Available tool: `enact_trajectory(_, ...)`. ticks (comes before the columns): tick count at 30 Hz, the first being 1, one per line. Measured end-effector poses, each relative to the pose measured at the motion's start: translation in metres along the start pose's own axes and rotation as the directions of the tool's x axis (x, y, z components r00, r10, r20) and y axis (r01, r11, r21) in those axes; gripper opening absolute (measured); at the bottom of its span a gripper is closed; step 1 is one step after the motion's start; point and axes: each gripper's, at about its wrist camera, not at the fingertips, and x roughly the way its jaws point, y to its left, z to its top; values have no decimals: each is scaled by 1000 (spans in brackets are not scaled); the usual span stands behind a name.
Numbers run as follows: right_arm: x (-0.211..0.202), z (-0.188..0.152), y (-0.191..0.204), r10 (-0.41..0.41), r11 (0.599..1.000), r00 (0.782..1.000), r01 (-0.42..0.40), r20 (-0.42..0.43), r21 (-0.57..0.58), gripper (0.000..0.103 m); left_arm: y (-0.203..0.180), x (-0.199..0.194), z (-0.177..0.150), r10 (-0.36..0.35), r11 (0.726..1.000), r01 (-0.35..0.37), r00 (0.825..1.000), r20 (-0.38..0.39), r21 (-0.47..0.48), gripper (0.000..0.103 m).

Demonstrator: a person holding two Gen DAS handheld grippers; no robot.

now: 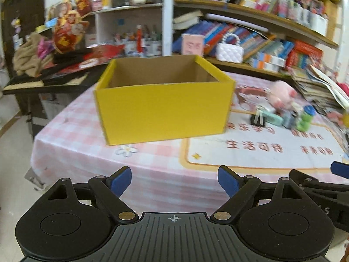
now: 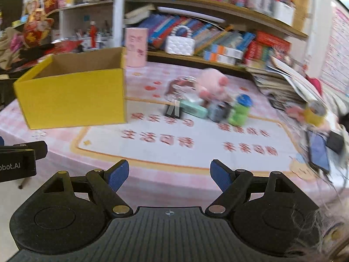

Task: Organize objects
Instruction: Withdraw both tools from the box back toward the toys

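Small items, a black clip (image 2: pixel 173 109), mint case (image 2: pixel 194 108), pink plush pig (image 2: pixel 212 85) and green bottle (image 2: pixel 240 110), are clustered on the pink tablecloth (image 2: pixel 196 148), right of the open yellow box (image 1: pixel 163 109). Both the left gripper (image 1: pixel 174 182) and right gripper (image 2: pixel 169 174) are held wide open, and nothing is gripped.

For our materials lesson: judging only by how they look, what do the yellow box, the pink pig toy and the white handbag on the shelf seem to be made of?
Yellow box: cardboard, matte yellow outside, plain brown inside, with thin folded walls.
Pink pig toy: probably plush fabric; soft, rounded, fuzzy outline, though blurred.
White handbag: apparently quilted faux leather or plastic, slightly glossy, with a handle of bead-like balls.
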Motion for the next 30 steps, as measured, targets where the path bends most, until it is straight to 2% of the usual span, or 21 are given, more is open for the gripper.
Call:
enact_trajectory(5,-5,-7,-27,-73,994,997,74,-20,83,81,-24,5,0,-72,996,73,997,-16,41,89)
enact_trajectory(9,-5,-14,-49,-154,978,986,160,-57,133,81,-49,11,1,-133,986,136,991,-33,93,89)
enact_trajectory(16,-1,-24,-87,-207,957,973,223,-103,183,81,-92,24,3,-202,966,210,977,-66,153,89)
enact_trajectory(21,13,-19,-109,-190,954,973,214,-129,209,80,-113,34,15,-208,962,216,976,-60,166,89)
enact_trajectory(30,48,18,-131,-132,973,987,146,-87,176,80,-139,61,41,-161,975,165,986,-37,146,89)
